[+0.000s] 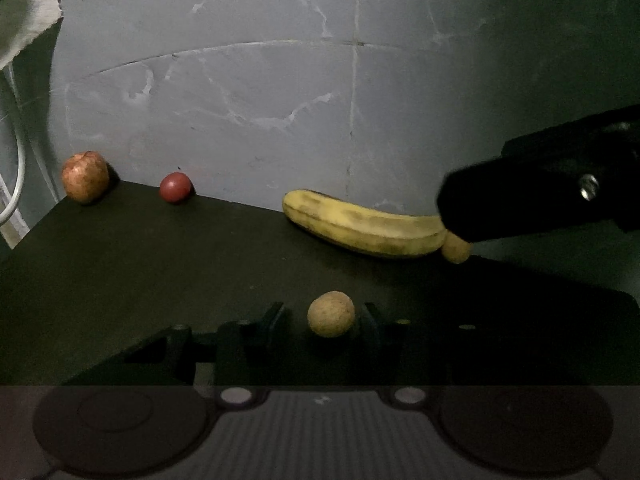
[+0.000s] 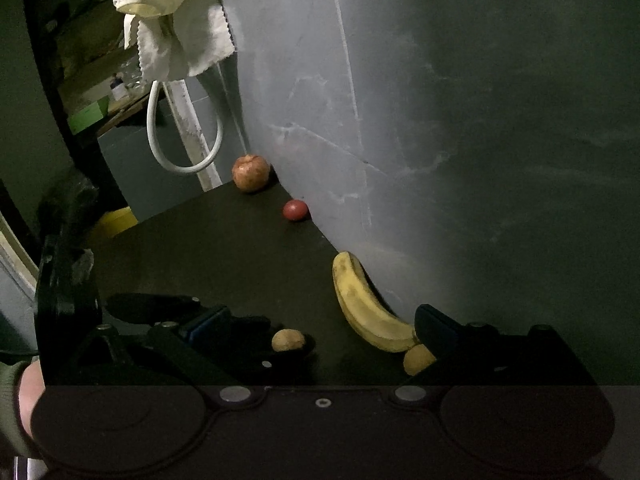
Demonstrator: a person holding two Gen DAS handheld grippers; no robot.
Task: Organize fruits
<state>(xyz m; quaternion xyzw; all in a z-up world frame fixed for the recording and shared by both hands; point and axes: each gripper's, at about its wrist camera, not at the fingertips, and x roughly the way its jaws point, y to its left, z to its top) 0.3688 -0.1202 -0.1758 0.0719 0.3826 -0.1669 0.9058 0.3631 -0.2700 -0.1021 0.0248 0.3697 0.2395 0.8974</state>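
Note:
On the black table (image 1: 140,264) a small round brown fruit (image 1: 331,314) lies between the open fingers of my left gripper (image 1: 324,316); whether they touch it I cannot tell. It also shows in the right wrist view (image 2: 288,340). A banana (image 1: 360,224) lies by the wall, with a second small brown fruit (image 1: 456,250) at its right end. My right gripper (image 2: 320,328) is open; its right finger (image 2: 436,328) is by that fruit (image 2: 416,360) and the banana's end (image 2: 368,312). An apple (image 1: 85,176) and a small red fruit (image 1: 175,187) sit at the far left.
A grey marbled wall (image 1: 320,100) runs along the table's far edge. A white cloth (image 2: 176,20) and a white cable loop (image 2: 184,140) hang beyond the table's left end. A yellow object (image 2: 116,220) sits below the table edge.

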